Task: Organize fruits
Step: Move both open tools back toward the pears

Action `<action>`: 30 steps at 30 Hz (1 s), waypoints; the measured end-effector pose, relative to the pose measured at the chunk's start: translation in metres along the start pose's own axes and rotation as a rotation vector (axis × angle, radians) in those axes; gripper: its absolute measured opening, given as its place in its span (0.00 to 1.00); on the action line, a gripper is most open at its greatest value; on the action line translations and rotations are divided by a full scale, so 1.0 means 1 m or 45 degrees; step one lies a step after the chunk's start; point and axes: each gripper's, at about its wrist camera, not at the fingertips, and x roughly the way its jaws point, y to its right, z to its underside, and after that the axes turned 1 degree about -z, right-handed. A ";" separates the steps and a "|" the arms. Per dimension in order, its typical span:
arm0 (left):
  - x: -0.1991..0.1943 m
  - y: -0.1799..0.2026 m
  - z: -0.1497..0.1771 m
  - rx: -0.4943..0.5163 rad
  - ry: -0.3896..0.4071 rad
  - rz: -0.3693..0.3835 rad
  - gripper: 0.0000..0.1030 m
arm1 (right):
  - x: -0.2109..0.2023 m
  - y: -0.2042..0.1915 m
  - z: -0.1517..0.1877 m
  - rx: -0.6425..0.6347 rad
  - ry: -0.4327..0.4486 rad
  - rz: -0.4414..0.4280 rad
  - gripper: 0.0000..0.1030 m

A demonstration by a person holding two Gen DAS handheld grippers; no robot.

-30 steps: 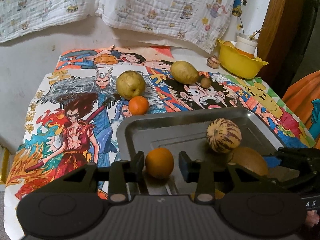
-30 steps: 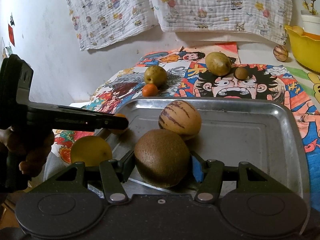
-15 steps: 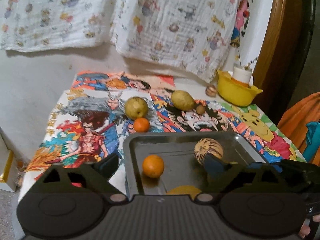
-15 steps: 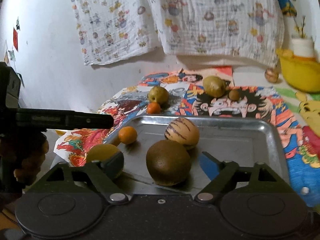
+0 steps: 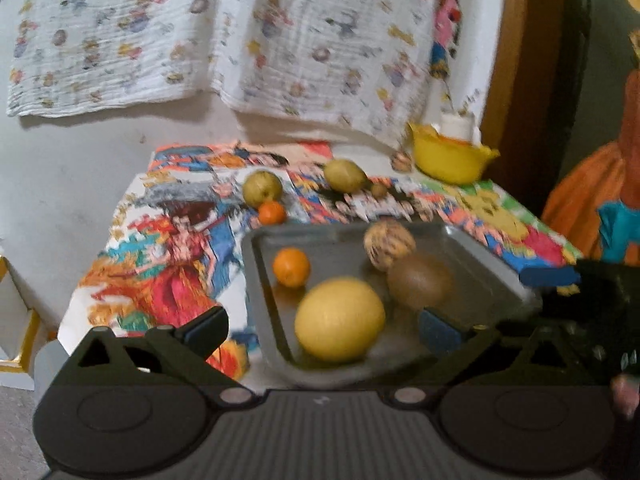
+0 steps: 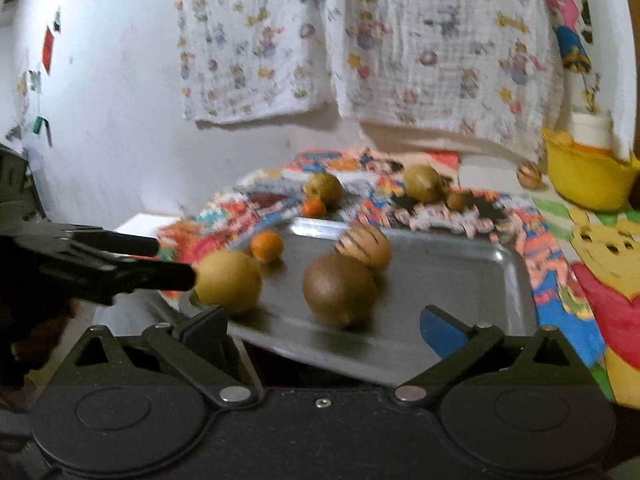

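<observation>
Short of the tray's (image 6: 516, 276) near rim, both grippers (image 5: 320, 330) (image 6: 324, 330) gape empty, just opened.

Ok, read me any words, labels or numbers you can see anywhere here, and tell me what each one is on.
No text can be read in either view.
Tablecloth: comic prints, any lettering is blurred.
Hanging cloth: cartoon figures only, no words legible.
Wall stickers: too small and blurred.
Tray, fruit and yellow bowl: no label visible.
</observation>
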 end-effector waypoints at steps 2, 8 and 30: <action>-0.001 0.002 0.007 0.029 -0.023 0.011 0.99 | -0.002 0.003 0.005 0.004 -0.024 0.032 0.99; 0.000 0.006 0.018 0.078 -0.076 -0.011 0.99 | -0.005 0.010 0.015 0.010 -0.070 0.137 0.99; 0.000 -0.031 -0.022 0.063 -0.047 -0.157 1.00 | 0.002 0.034 -0.012 0.020 -0.041 0.255 0.99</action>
